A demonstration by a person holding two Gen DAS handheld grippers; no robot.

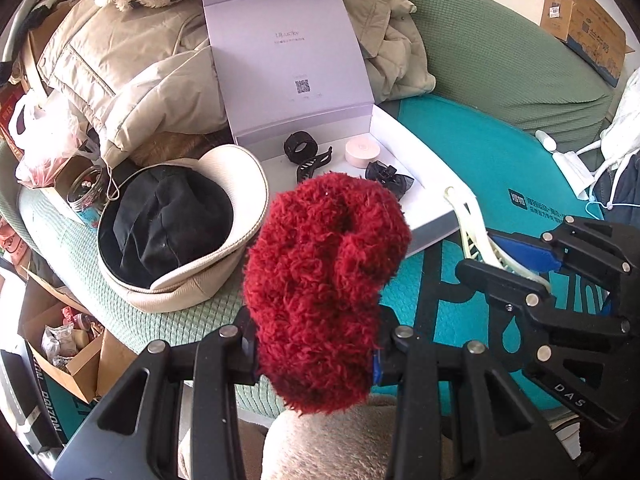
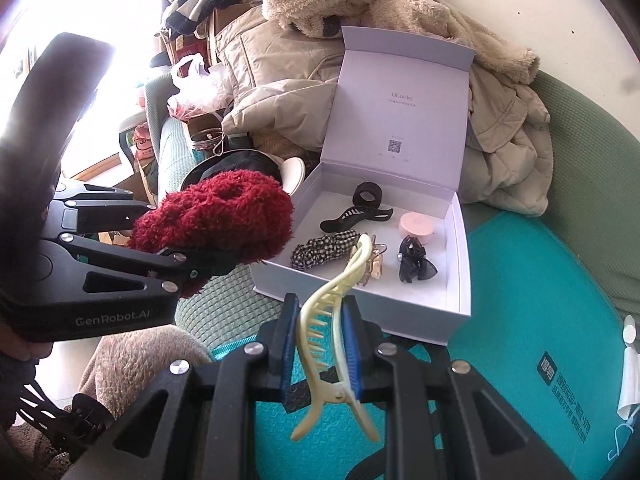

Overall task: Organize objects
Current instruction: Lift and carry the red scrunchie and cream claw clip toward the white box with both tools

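Observation:
My left gripper [image 1: 316, 356] is shut on a fluffy dark red scrunchie [image 1: 324, 280], held just in front of the open white box [image 1: 436, 184]. The right wrist view shows the same scrunchie [image 2: 216, 216] in the left gripper [image 2: 200, 256], left of the box [image 2: 460, 248]. My right gripper [image 2: 320, 344] is shut on a pale yellow hair claw clip [image 2: 332, 320], near the box's front edge. That clip [image 1: 476, 236] and the right gripper [image 1: 516, 268] appear at the right in the left wrist view. Inside the box lie a black claw clip [image 2: 356, 214], a checked scrunchie [image 2: 324, 250], a black bow [image 2: 416, 260] and a pink round case [image 2: 416, 226].
A cream cap with a black lining [image 1: 176, 220] lies left of the box on the green sofa [image 1: 500, 60]. Beige coats [image 1: 132, 80] are piled behind. A teal mat [image 2: 540, 320] lies under the box. A cardboard box of clutter [image 1: 68, 344] stands below left.

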